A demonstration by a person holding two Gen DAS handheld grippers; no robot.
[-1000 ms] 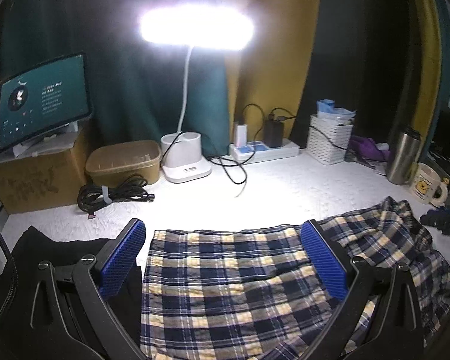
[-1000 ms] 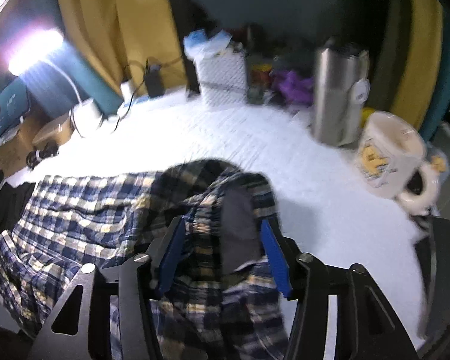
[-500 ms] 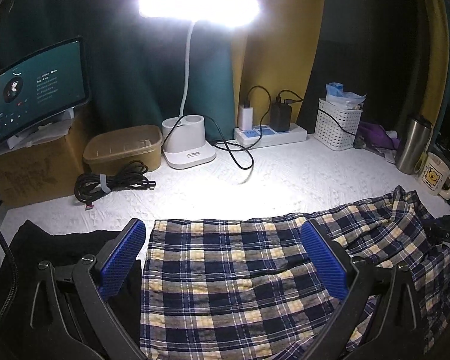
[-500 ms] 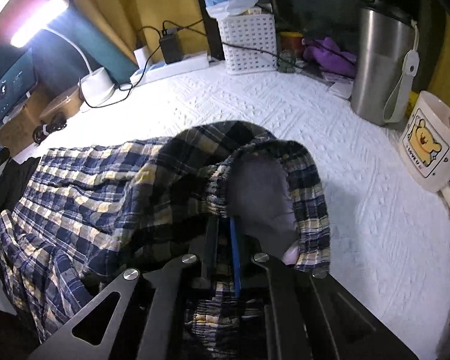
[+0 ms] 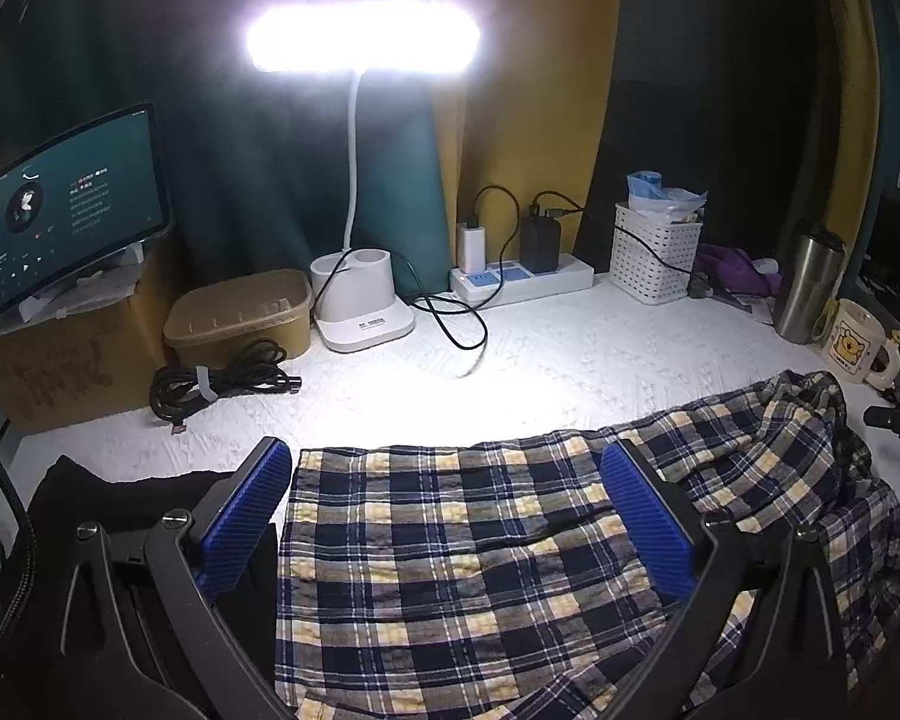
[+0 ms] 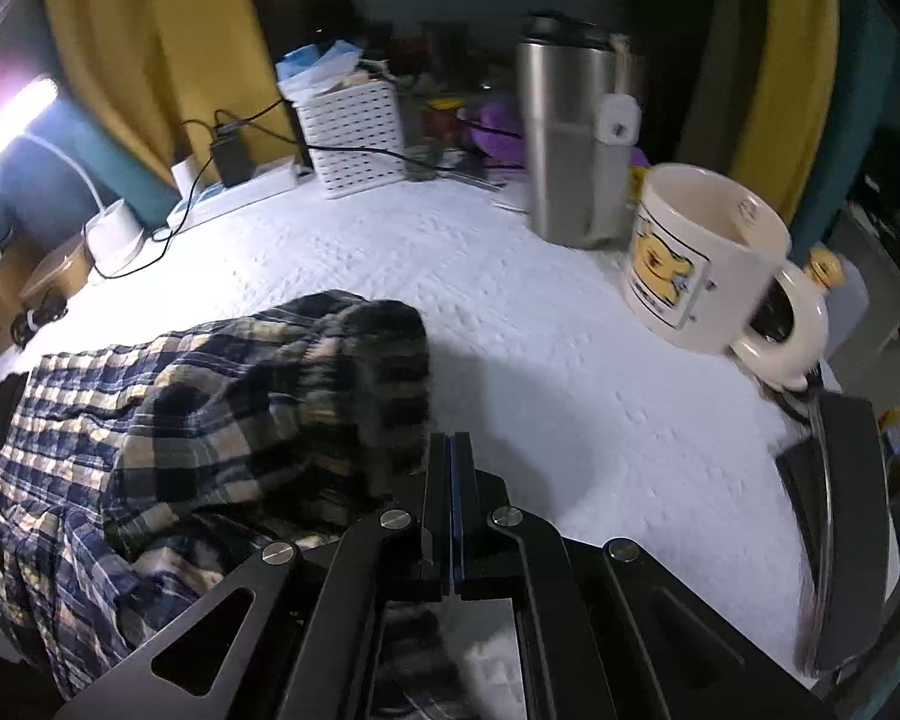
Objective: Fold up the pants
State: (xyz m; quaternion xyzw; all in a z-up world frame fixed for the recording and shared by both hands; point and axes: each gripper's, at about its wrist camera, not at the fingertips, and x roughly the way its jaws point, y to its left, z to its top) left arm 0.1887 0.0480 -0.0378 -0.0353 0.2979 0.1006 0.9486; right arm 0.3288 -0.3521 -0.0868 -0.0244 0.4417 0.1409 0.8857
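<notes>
A desk (image 5: 570,360) covered with a white textured cloth stands before yellow and dark-green curtains, lit by a white gooseneck lamp (image 5: 363,48) straight ahead of the left fingers.

Beyond the left gripper (image 5: 450,516): a tablet (image 5: 72,204) on a cardboard box, a tan lidded container (image 5: 237,315), a coiled black cable (image 5: 222,381), a power strip (image 5: 522,279) with two chargers, and a white perforated basket (image 5: 654,258).

The plaid pants (image 5: 480,570) lie flat on the desk directly between and below the left fingers (image 5: 243,516), which stand spread wide apart, released, one at each side of the fabric panel and pressing nothing. A black garment (image 5: 108,504) lies outside the left-hand finger.

In the right wrist view the pants (image 6: 210,420) are bunched to the left of the right gripper (image 6: 452,456), their raised fold just beside the tips. The right fingers (image 6: 435,480) are clenched pad to pad; no cloth shows between the tips, and whether any is caught lower down cannot be told.

Ahead and to the right of them stand a steel tumbler (image 6: 576,144) and a cream mug (image 6: 708,258) printed with a bear.
</notes>
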